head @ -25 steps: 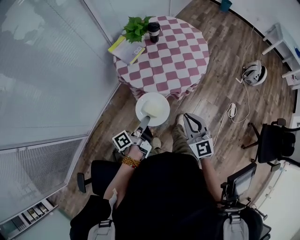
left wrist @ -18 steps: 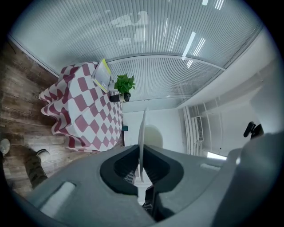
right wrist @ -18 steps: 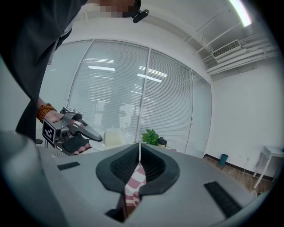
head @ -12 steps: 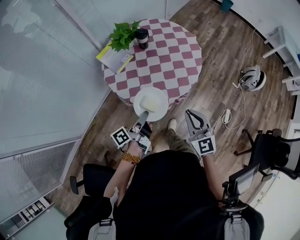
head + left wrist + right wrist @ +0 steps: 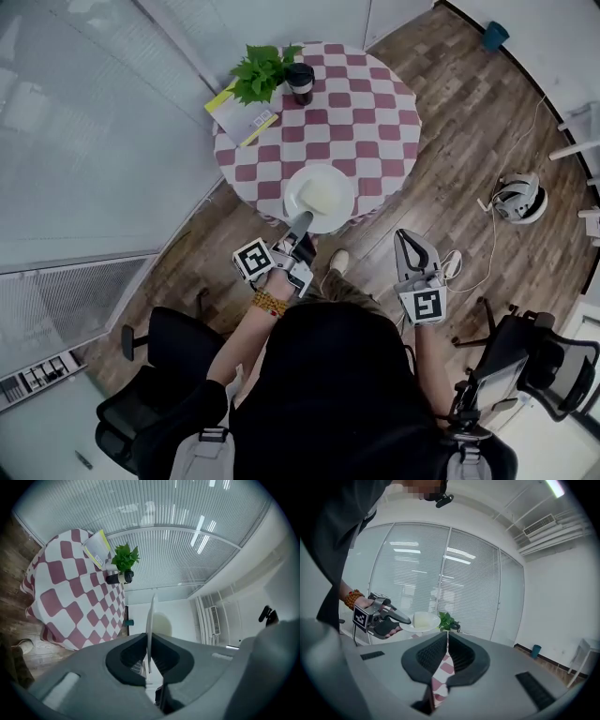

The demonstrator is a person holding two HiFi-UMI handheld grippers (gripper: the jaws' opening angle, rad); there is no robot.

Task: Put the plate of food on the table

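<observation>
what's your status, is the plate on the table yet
Left gripper shut on plate rim; right gripper shut, empty. Plate held over table near edge. Plant, cup, book at far side.

Head view overhead; both gripper views toward table.

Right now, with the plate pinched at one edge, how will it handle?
The plate looks rigid, probably ceramic, so breakable if dropped. The left gripper holds only its rim, so it may sag or pivot. The pale food could slide if tilted.
</observation>
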